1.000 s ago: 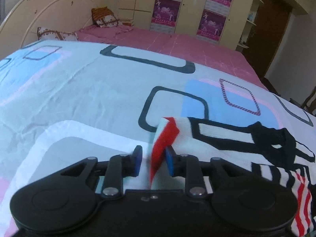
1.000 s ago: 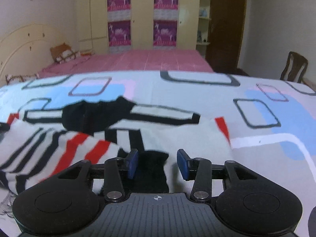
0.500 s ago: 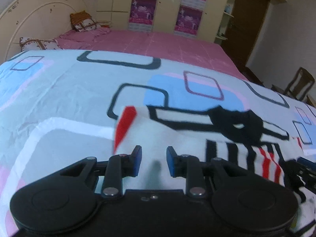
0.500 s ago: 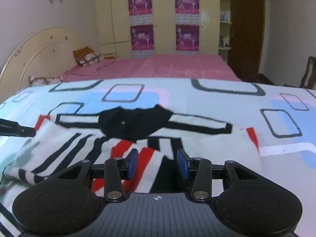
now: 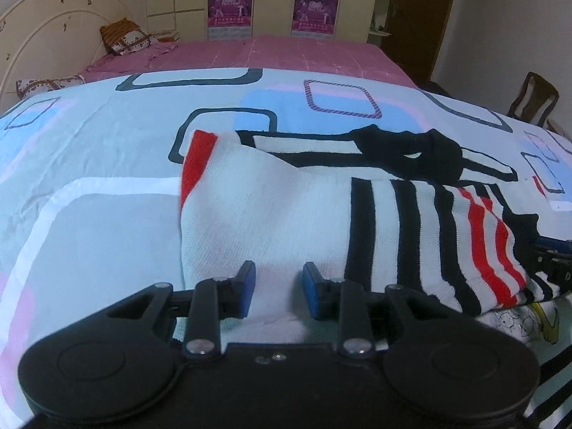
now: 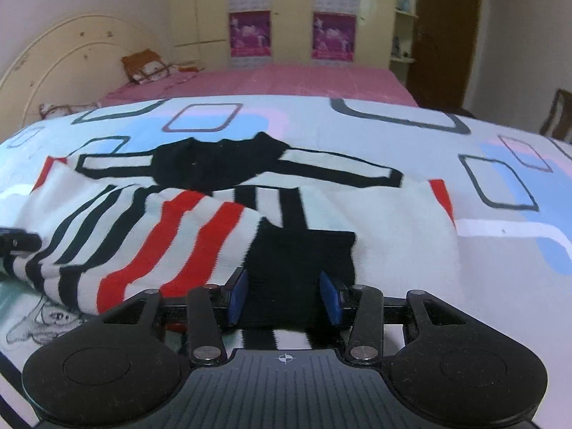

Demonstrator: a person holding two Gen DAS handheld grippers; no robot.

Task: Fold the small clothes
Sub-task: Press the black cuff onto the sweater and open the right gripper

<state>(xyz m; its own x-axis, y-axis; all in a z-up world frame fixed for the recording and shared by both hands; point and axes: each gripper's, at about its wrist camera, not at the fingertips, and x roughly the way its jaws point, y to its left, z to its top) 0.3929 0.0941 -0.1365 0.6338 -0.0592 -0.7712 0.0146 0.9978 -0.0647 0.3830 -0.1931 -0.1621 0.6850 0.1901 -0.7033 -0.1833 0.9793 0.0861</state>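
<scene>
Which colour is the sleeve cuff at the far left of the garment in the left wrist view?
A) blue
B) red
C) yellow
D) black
B: the white sleeve of the striped garment ends in a red cuff lying on the patterned bedsheet.

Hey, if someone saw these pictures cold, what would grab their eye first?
Probably the striped sweater, white with bold black and red bands, lying partly folded on the patterned bedsheet. Next, the open left gripper and right gripper low over its near edge, and the purple posters on the far wardrobe.
</scene>
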